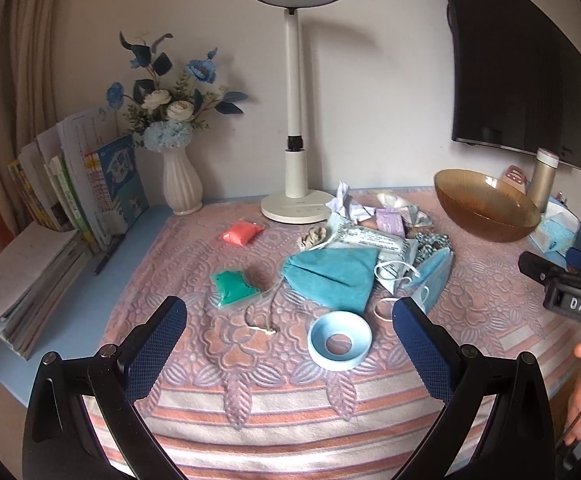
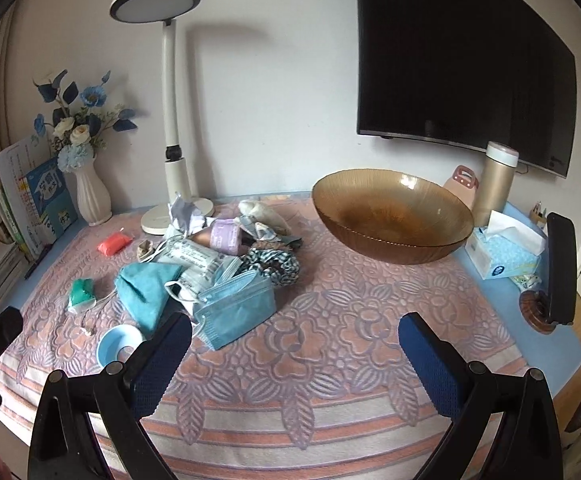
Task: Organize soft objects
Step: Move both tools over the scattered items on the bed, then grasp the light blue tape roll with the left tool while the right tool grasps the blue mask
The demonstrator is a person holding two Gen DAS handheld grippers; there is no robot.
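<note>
A heap of soft things lies mid-table on the pink patterned cloth (image 2: pixel 330 340): a teal face mask (image 1: pixel 332 274) (image 2: pixel 146 284), a stack of blue surgical masks (image 2: pixel 236 306) (image 1: pixel 434 274), a packaged mask (image 1: pixel 370 240), a patterned scrunchie (image 2: pixel 276 262), a purple pack (image 2: pixel 226 234). A green pouch (image 1: pixel 232 282) and a red pouch (image 1: pixel 241 231) lie apart to the left. An amber glass bowl (image 2: pixel 390 216) (image 1: pixel 486 204) stands at the right. My left gripper (image 1: pixel 290 316) is open and empty, above a light blue ring (image 1: pixel 339 339). My right gripper (image 2: pixel 294 332) is open and empty, right of the masks.
A white desk lamp (image 1: pixel 295 128), a vase of blue flowers (image 1: pixel 180 176) and books (image 1: pixel 70 192) stand at the back left. A tissue box (image 2: pixel 502 250), a gold flask (image 2: pixel 494 184) and a black phone stand (image 2: pixel 558 272) are at the right. A dark screen (image 2: pixel 462 48) hangs on the wall.
</note>
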